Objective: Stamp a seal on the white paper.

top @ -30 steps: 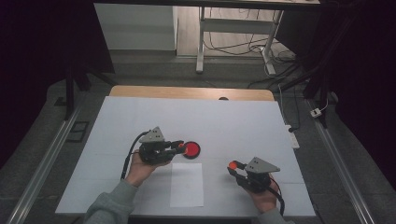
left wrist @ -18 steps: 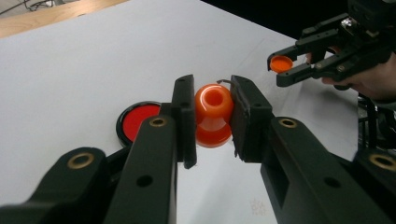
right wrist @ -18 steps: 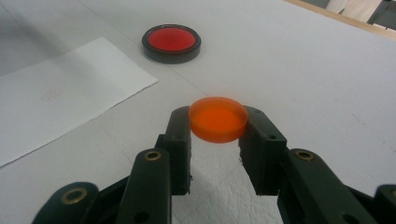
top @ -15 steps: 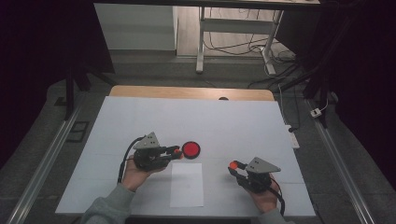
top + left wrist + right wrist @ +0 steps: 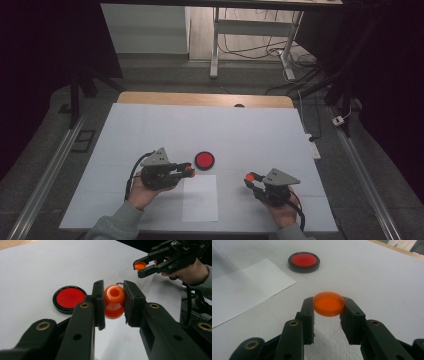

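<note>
Left gripper point(image 5: 186, 170) clamps an orange stamp point(image 5: 114, 301) above the paper sheet's point(image 5: 200, 199) far left corner, just near-left of the red ink pad point(image 5: 204, 160). Right gripper point(image 5: 250, 178) pinches an orange cap point(image 5: 328, 303), right of the sheet. Table point(image 5: 240, 130) bare toward far edge. Pad tin holds red ink.

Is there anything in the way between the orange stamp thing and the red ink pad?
Nothing visible is. The left gripper is shut on the orange stamp, and the red ink pad lies just beside it on bare white table. The sheet of paper lies nearer the person, off that path.
</note>
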Available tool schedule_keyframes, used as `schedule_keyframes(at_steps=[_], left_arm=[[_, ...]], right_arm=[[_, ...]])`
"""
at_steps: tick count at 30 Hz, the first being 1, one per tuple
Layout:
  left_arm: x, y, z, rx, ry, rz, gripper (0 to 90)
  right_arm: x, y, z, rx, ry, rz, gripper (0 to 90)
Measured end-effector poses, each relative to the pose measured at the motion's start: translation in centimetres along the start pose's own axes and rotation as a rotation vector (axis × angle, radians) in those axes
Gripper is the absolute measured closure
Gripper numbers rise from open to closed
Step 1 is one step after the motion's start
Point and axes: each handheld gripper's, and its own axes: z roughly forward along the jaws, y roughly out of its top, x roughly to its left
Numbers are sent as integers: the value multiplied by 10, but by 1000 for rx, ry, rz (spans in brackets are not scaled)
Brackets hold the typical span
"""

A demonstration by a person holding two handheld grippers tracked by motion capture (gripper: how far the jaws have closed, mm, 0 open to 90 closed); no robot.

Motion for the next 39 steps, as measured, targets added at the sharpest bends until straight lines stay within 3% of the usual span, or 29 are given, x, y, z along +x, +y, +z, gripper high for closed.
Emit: schedule_keyframes(at_steps=[18, 39], left_arm=[[-10, -10, 11, 32, -17, 11, 721], [-12, -22, 35, 108, 17, 49, 721]], right_arm=[[-2, -2, -3, -14, 1, 12, 646], [0, -2, -2, -12, 9, 8, 646]])
